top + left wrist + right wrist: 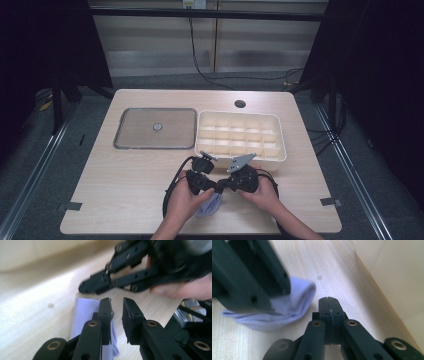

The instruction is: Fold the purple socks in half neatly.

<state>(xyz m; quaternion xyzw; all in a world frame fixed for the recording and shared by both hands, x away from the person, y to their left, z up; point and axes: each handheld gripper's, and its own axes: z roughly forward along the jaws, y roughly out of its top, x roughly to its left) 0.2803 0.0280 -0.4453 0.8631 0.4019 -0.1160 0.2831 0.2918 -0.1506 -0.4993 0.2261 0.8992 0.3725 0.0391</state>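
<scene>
A small lavender cloth lies folded on the wooden table near its front edge, under the two hands. My left gripper points right and my right gripper points left, tips almost meeting above the cloth. In the left gripper view my left gripper stands open with a narrow empty gap, its left jaw over the cloth; the right gripper lies just beyond. In the right gripper view my right gripper is shut on nothing, beside the cloth.
A white compartment box stands just behind the hands, close at the right of the right gripper view. A grey metal tray with a small round object lies to its left. A cable hole sits near the far edge.
</scene>
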